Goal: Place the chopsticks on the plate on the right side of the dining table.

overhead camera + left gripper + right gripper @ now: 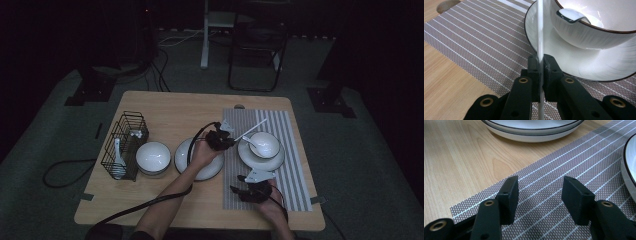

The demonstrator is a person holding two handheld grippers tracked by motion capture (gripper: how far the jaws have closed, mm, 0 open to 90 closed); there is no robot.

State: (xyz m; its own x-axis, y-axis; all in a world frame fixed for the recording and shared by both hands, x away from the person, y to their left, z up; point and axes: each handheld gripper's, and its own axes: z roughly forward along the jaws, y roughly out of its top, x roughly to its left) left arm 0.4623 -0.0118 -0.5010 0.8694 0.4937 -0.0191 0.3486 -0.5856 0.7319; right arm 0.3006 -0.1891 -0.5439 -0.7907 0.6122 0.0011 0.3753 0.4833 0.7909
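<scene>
My left gripper point(232, 141) point(540, 61) is shut on a thin white chopstick point(252, 128) point(539, 35). The stick slants up over the left rim of a white dark-rimmed plate point(247, 157) point(579, 67). On that plate stands a white bowl point(265, 144) point(599, 35) with a white spoon point(251, 142) point(571, 15) in it. Plate and bowl rest on a striped grey placemat point(290, 175) point(474, 42) point(554, 170). My right gripper point(238, 183) point(540, 192) hovers low over the mat's near left corner, open, nothing between its jaws.
A second white plate point(182, 155) point(531, 130) lies left of the mat, partly under the left hand. Further left are a white bowl point(152, 157) and a black wire basket point(125, 145) holding a white spoon point(118, 157). A chair point(257, 55) stands beyond the table.
</scene>
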